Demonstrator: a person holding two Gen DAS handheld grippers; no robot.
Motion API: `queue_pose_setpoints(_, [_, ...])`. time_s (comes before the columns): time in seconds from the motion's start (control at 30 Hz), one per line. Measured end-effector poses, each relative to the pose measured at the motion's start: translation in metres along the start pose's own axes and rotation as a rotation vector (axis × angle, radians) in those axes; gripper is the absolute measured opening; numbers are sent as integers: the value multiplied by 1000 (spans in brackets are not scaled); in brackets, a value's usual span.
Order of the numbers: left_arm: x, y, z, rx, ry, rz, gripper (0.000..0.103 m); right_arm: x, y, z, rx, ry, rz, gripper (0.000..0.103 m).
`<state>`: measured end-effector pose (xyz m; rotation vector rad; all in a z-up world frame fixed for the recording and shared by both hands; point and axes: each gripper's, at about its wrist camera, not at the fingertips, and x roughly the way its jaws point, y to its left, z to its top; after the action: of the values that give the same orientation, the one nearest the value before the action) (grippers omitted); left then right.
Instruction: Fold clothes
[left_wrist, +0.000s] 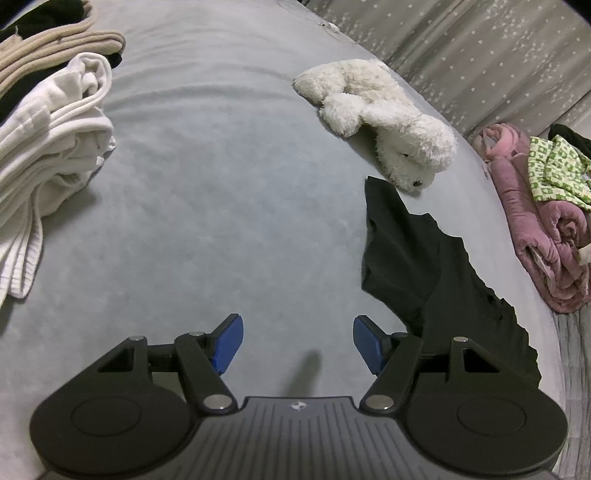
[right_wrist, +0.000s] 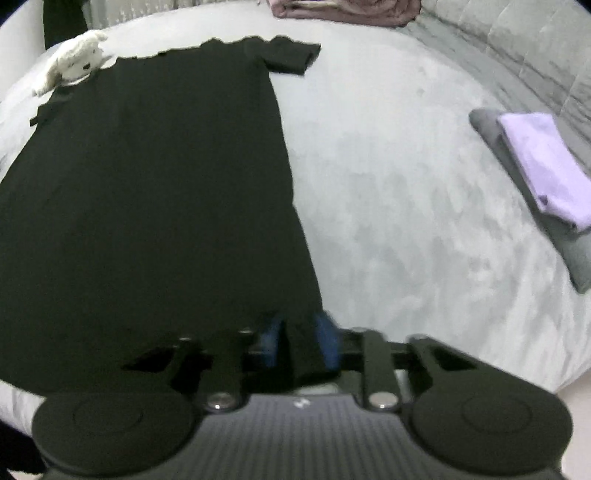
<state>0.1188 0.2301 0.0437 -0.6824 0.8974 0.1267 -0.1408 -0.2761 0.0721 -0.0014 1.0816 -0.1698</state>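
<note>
Right hand-held gripper (right_wrist: 301, 341) clamped on hem of black T-shirt (right_wrist: 147, 206); left hand-held gripper (left_wrist: 297, 341) agape, nothing between its blue pads.

Shirt spread flat over grey bed (right_wrist: 406, 221), one sleeve stretched toward far side, collar end just beside white plush toy (right_wrist: 75, 61). Seen from left wrist: rumpled edge of same shirt beside right finger, heap of white and beige clothes (left_wrist: 55, 140) at far left, pink blanket (left_wrist: 535, 229) at bed's edge. Folded lilac garment (right_wrist: 546, 166) on grey one, well apart to the right.

Dim, flat indoor light; soft shadows; fisheye bending at edges; right-wrist view motion-blurred.
</note>
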Motion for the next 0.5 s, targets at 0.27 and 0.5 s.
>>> queue_pose_setpoints(0.27, [0, 2, 0, -7, 1, -1, 65, -14, -8, -1, 30, -17, -12, 6])
queue_pose_setpoints(0.5, [2, 3, 0, -9, 6, 1, 65, -6, -36, 6, 108, 48, -18, 6])
